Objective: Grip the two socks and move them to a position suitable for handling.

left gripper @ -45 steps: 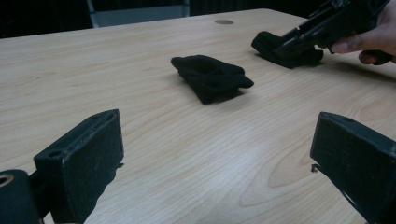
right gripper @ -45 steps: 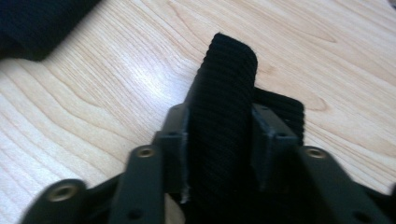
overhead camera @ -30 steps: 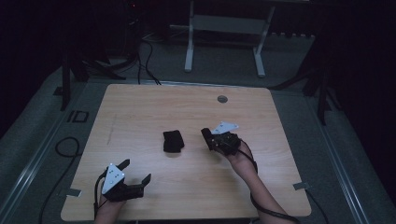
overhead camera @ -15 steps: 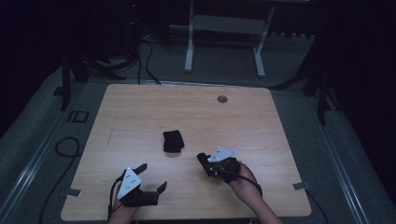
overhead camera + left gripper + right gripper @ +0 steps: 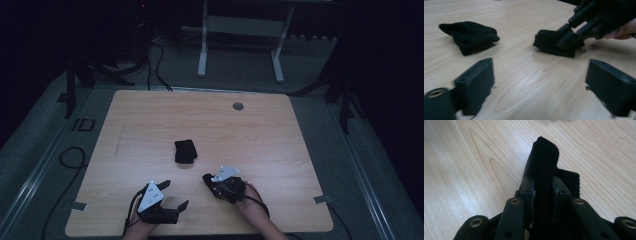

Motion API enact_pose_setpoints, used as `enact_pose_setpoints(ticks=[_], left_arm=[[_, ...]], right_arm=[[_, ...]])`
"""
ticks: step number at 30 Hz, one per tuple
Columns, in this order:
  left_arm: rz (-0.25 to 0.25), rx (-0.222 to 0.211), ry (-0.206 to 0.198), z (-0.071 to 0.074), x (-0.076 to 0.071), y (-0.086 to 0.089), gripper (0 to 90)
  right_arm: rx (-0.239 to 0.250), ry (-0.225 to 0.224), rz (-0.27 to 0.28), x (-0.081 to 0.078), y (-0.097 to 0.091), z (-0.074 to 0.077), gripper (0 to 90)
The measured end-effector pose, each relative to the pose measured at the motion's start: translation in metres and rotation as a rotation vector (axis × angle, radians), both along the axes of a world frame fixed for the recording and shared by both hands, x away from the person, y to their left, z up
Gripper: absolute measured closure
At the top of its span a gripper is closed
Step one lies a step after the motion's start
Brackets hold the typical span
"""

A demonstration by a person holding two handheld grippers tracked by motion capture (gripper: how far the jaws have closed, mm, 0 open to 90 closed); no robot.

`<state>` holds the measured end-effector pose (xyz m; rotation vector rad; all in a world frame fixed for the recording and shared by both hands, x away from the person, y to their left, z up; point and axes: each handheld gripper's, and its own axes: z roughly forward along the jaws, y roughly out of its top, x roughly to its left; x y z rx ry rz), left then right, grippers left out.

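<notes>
Here, right tool point(image 5: 543, 192) pinches ribbed black cloth point(image 5: 545, 162).

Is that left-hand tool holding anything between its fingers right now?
No: the left gripper has its fingers spread wide over bare table, while the black cloth sits pinched in the right gripper.

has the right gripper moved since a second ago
Yes. The right gripper has pulled back toward the person's table edge, away from the black bundle, carrying a black cloth.
</notes>
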<state>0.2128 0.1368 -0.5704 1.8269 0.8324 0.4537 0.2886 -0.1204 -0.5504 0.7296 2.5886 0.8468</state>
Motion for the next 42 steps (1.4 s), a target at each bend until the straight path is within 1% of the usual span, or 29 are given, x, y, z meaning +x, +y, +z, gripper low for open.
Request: enact_pose_setpoints(ticks=[1,2,3,5,7,9,10,11,13,16,17,18,19,20,21,22,24,25,26,29,30,31,32,33,34,38,39,40,42], left_arm=[[0.013,0.018,0.002,0.0,0.0,-0.001,15.4],[0.02,0.033,0.011,0.001,-0.001,-0.003,22.8],[0.025,0.045,0.006,0.002,-0.001,-0.003,22.8],[0.001,0.048,0.007,0.002,-0.001,-0.005,32.5],[-0.005,0.046,0.015,0.003,0.002,-0.008,37.4],[-0.015,0.048,0.026,0.003,0.005,-0.013,40.6],[-0.029,0.056,0.029,0.003,0.007,-0.016,46.9],[-0.053,0.08,0.039,0.002,0.01,-0.022,47.8],[-0.066,0.083,0.04,0.001,0.012,-0.024,55.1],[-0.094,0.089,0.075,0.001,0.018,-0.032,55.4],[-0.098,0.097,0.083,0.0,0.02,-0.035,56.0],[-0.105,0.101,0.1,0.0,0.022,-0.038,56.0],[-0.114,0.107,0.109,0.0,0.024,-0.04,56.6],[-0.121,0.119,0.121,0.0,0.028,-0.045,56.6],[-0.121,0.119,0.121,0.0,0.028,-0.045,56.5],[-0.129,0.119,0.138,0.0,0.03,-0.047,56.5],[-0.133,0.118,0.155,0.001,0.034,-0.05,56.5],[-0.135,0.124,0.155,0.001,0.035,-0.051,56.5],[-0.127,0.127,0.143,0.003,0.037,-0.054,54.4],[-0.133,0.124,0.143,0.004,0.038,-0.055,50.8],[-0.153,0.102,0.158,0.006,0.04,-0.059,44.6],[-0.161,0.103,0.157,0.007,0.041,-0.061,44.6],[-0.166,0.068,0.169,0.009,0.043,-0.063,44.6],[-0.166,0.068,0.169,0.009,0.043,-0.063,44.1],[-0.148,0.093,0.158,0.009,0.044,-0.067,42.2],[-0.135,0.113,0.143,0.009,0.047,-0.071,38.8],[-0.14,0.112,0.139,0.01,0.047,-0.073,37.1],[-0.147,0.15,0.123,0.01,0.046,-0.079,34.6],[-0.148,0.16,0.119,0.01,0.046,-0.082,33.4]], right_arm=[[0.008,0.003,-0.008,0.0,0.0,-0.001,75.0],[0.009,0.001,-0.01,-0.001,0.001,-0.002,73.2],[0.009,0.001,-0.01,-0.001,0.001,-0.002,73.2],[0.026,0.037,0.0,-0.001,0.002,0.002,60.9],[0.038,0.014,0.025,-0.008,0.003,0.013,47.0],[0.059,-0.002,0.037,-0.01,0.001,0.023,47.2],[0.062,-0.01,0.047,-0.011,0.0,0.026,47.5],[0.066,-0.003,0.053,-0.01,0.0,0.028,49.2],[0.046,0.005,0.065,-0.007,0.001,0.025,50.3],[0.007,0.017,0.084,-0.005,0.004,0.017,52.0],[-0.023,0.031,0.098,-0.004,0.007,0.009,59.8],[-0.023,0.031,0.098,-0.004,0.007,0.009,59.8],[-0.028,0.027,0.103,-0.003,0.007,0.007,66.0],[-0.028,0.035,0.103,-0.001,0.007,0.007,77.4],[-0.028,0.035,0.103,-0.001,0.007,0.007,77.4],[0.0,0.03,0.083,0.0,0.006,0.012,81.1],[0.03,0.025,0.078,0.0,0.004,0.02,82.2],[0.03,0.025,0.078,0.0,0.004,0.02,82.2],[0.061,0.029,0.074,0.001,0.001,0.028,82.5],[0.069,0.026,0.067,0.001,0.0,0.032,82.6],[0.1,0.04,0.058,0.003,-0.003,0.04,82.5],[0.1,0.04,0.058,0.003,-0.003,0.04,82.5],[0.104,0.036,0.054,0.003,-0.003,0.041,82.5],[0.104,0.036,0.054,0.003,-0.003,0.041,82.5],[0.106,0.039,0.056,0.002,-0.003,0.041,82.6],[0.128,0.053,0.059,0.002,-0.003,0.041,82.5],[0.13,0.052,0.055,0.002,-0.003,0.041,82.5],[0.142,0.058,0.055,0.003,-0.004,0.042,82.5],[0.15,0.06,0.051,0.003,-0.004,0.044,82.5]])
